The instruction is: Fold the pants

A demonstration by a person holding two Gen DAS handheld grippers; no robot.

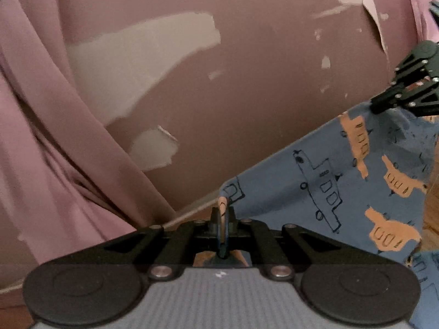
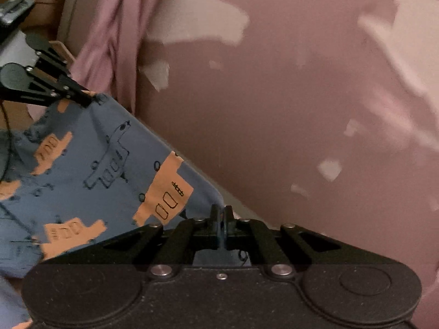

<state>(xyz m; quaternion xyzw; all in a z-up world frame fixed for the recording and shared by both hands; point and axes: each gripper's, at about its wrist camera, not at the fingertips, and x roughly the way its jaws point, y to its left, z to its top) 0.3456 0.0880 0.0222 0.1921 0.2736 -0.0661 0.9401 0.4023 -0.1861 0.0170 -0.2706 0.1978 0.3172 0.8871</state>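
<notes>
The pants [image 1: 343, 189] are blue with orange vehicle prints and black line drawings, held up in the air and stretched between both grippers. My left gripper [image 1: 222, 213] is shut on one corner of the cloth at the bottom centre of the left wrist view. The right gripper [image 1: 377, 107] shows there at the far right, pinching the other corner. In the right wrist view my right gripper [image 2: 221, 213] is shut on a corner of the pants [image 2: 90, 170], and the left gripper [image 2: 87, 100] grips the far corner at upper left.
A mauve wall [image 1: 247, 82] with patches of peeled paint fills the background. A pink curtain [image 1: 41, 137] hangs at the left of the left wrist view and appears again as a pink curtain [image 2: 115, 27]. Wooden floor [image 1: 430, 219] shows past the cloth.
</notes>
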